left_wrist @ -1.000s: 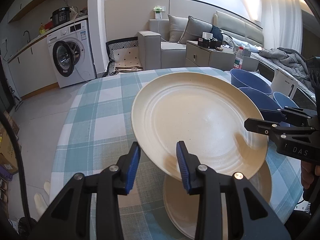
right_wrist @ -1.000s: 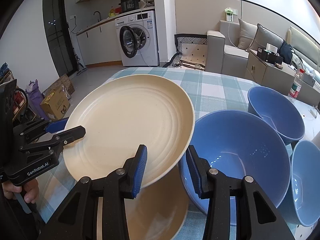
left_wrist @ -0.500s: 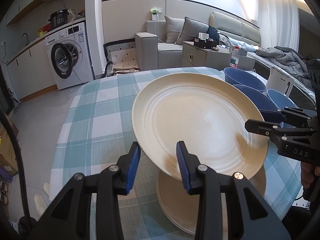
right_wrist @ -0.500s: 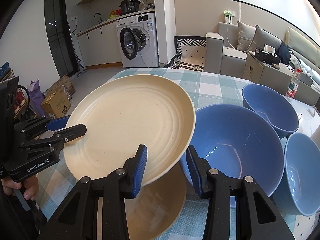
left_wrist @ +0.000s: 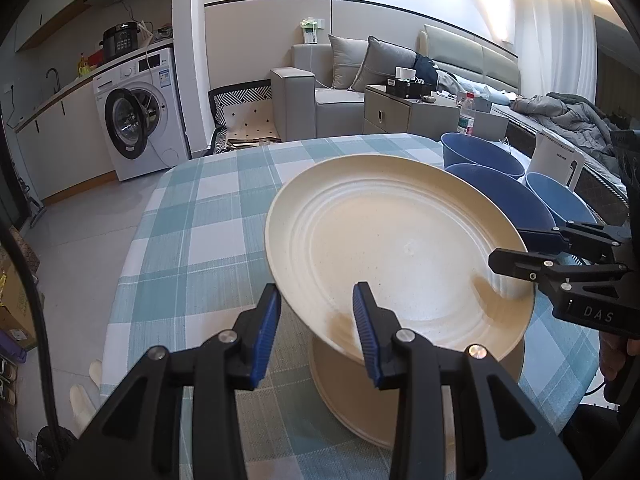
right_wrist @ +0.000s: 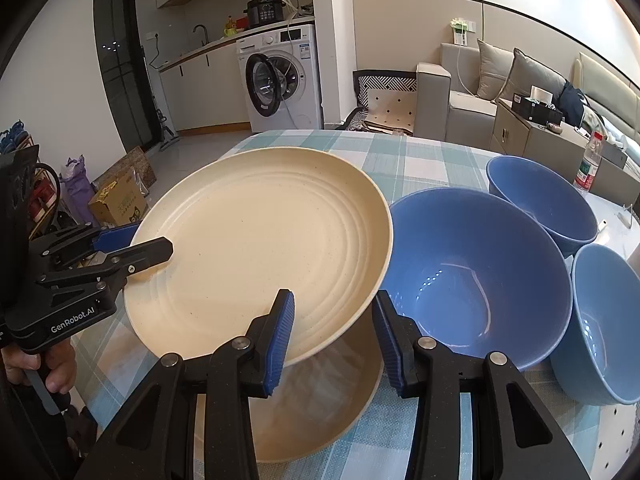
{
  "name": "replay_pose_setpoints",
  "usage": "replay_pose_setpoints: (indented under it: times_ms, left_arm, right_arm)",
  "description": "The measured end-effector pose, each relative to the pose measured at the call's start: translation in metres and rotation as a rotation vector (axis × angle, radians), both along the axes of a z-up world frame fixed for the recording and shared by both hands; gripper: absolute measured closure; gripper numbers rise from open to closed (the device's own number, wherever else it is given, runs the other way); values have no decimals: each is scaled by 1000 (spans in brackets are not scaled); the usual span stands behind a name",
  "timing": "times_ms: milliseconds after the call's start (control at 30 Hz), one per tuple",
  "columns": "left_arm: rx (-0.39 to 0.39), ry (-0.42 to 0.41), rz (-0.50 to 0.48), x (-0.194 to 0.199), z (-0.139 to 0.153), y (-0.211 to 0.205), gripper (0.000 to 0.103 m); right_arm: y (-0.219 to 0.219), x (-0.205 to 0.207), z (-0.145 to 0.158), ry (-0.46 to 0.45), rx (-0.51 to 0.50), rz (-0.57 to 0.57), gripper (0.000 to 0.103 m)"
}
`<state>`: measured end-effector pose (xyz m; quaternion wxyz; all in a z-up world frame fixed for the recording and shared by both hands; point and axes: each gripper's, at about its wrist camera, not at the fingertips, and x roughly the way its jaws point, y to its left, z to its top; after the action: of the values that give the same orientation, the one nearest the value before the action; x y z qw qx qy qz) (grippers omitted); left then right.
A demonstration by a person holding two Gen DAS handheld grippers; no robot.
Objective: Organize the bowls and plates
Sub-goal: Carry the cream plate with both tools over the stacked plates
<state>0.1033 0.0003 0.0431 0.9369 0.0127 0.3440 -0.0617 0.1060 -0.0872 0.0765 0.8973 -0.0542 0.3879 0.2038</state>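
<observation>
- Right now the left gripper [left_wrist: 316, 328] has its 2 blue fingers [left_wrist: 266, 330] only a little apart, closed on the near rim of the cream plate [left_wrist: 392, 248]; 1 finger is above the rim and 1 below it.
- The right gripper [right_wrist: 333, 334] grips the same plate at the opposite rim, also with a narrow gap between its fingers [right_wrist: 282, 332]. In the left wrist view it comes in from the right side [left_wrist: 516, 252], and the pads pinch the edge.
- The plate is lifted off the desk [left_wrist: 192, 240], held by both grippers, and it tilts a little.
- Directly under it lies a second cream plate [right_wrist: 320, 412] flat on the desk, partly hidden by the lifted one.
- Just beside the plates stand 3 blue bowls: the big bowl [right_wrist: 476, 280] nearest, almost touching the lifted plate's edge, the far bowl [right_wrist: 540, 200] behind it, and the third bowl [right_wrist: 604, 320] at the right.
- A hand [right_wrist: 52, 368] holds the handle of the left gripper at the lower left of the right wrist view.
- The desk has a cloth with blue-green and white checks.
- Further away, a washing machine [left_wrist: 140, 116] with an open door stands by the wall, and a grey sofa [left_wrist: 344, 76] with cushions is behind the desk.
</observation>
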Motion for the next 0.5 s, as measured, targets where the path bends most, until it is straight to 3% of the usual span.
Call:
replay_pose_setpoints:
  times_ms: [500]
  left_arm:
    - [11,-7,1,-11,-2,-4,67]
  right_arm:
    - [0,-11,0,0,1,-1,61]
